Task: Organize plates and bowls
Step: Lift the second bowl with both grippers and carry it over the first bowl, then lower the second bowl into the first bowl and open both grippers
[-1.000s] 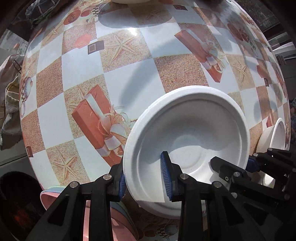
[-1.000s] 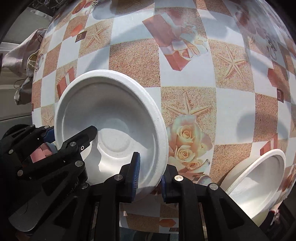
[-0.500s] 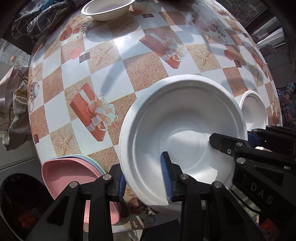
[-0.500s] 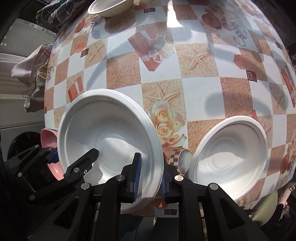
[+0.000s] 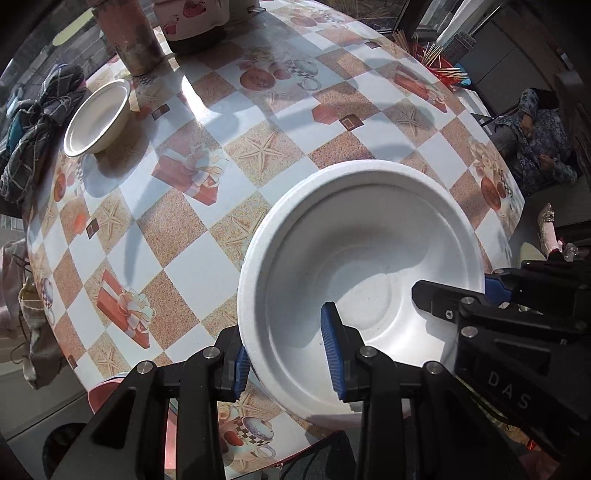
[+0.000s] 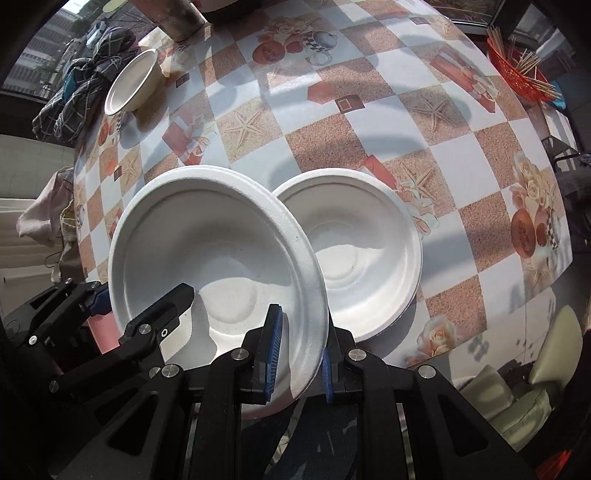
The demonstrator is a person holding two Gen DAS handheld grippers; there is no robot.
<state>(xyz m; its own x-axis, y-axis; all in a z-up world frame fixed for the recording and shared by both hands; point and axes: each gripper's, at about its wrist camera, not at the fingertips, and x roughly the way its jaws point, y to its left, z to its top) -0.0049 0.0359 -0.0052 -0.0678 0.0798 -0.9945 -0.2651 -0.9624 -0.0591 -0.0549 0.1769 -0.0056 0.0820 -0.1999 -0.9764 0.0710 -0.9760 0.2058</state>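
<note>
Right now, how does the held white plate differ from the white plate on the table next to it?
The held plate is clamped at opposite rims by the left gripper and right gripper; the other plate rests free on the table. The held plate is tilted and off the table; the other lies flat. The held plate's rim overlaps the other plate's left edge in the right wrist view. Both are white, round, empty, with a ridged well.

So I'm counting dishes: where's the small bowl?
The small bowl sits at the table's far left, beside the checked cloth and rusty can.
</note>
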